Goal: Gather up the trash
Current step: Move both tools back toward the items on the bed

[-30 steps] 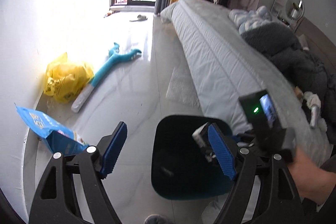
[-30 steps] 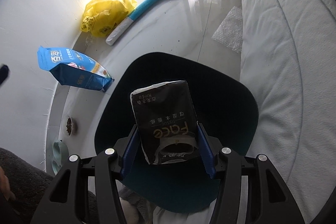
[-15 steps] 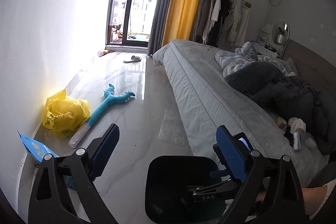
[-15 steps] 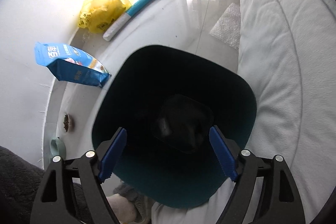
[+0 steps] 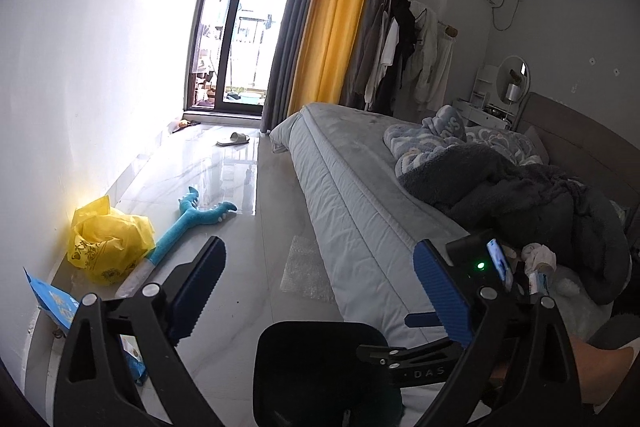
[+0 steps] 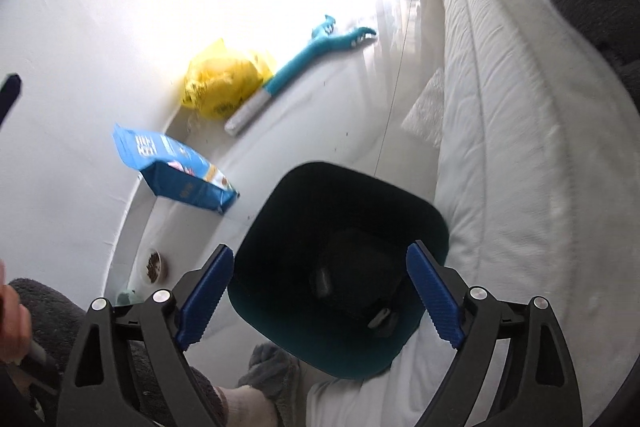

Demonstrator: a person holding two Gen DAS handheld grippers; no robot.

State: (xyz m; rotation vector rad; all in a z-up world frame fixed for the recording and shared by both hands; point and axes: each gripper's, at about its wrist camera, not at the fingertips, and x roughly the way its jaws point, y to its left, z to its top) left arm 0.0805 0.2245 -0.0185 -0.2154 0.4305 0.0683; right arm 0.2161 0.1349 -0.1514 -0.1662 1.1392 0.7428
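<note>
Dark bin (image 6: pixel 280 211) contents indistinct | right tool (image 6: pixel 320 293) opening, empty | left tool (image 5: pixel 320 293) opening, empty

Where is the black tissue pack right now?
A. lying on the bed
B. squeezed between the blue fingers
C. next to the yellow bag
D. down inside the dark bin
D: the black tissue pack lies at the bottom of the dark bin, while the right gripper hangs above it, jaws opening with nothing between them.
</note>
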